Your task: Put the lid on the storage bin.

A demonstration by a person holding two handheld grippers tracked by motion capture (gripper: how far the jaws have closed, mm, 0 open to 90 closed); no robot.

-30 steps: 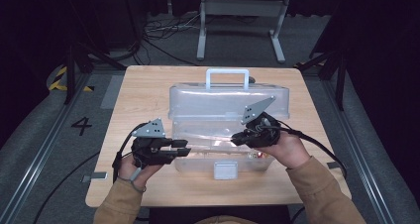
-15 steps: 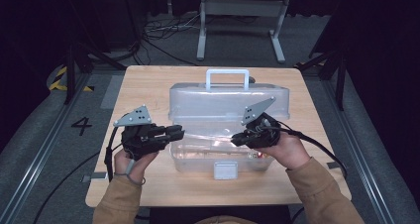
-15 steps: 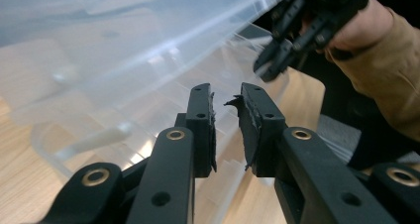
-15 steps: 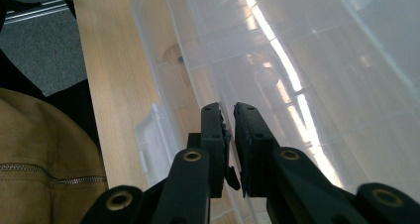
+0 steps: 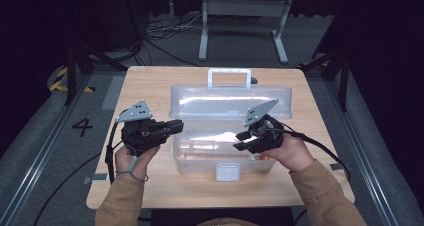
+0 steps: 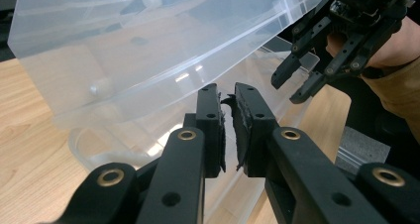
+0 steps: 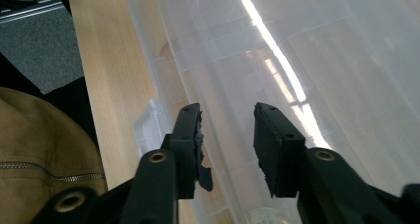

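**Clear storage box stands open on the table, both grippers free of it**

Nearest the person, the two hands hold the grippers at the near side of the table [image 5: 165, 196]. The left gripper [image 5: 172, 126] hovers at the left end of the clear plastic box [image 5: 220, 156]; its jaws have just been closing and now stand almost together with only a thin gap, nothing between them, as the left gripper view [image 6: 227, 130] shows. The right gripper [image 5: 245, 140] sits over the box's near right part; its jaws have just been opening and stand apart with nothing clamped, the right gripper view [image 7: 225, 140] looking straight down between them into the tub.

Just beyond the jaws is the box itself, mid-table, long side toward the person. It is see-through and frosted, with a pale latch [image 5: 227, 172] at the middle of its near wall. Its lid [image 5: 230, 101] is raised and leans back on the far side, a carrying handle [image 5: 229, 79] standing up from the far edge. A small item lies in the near right corner of the tub, too blurred to name.

By the look of it, the lid-lifting step is finished and both grippers have let go. The next move probably calls for reaching into the open tub, or taking hold of the rim to steady it; the thin, slippery walls would need a square, firm pinch.

Farther off, cables and a metal stand [image 5: 240, 16] lie on the dark floor.
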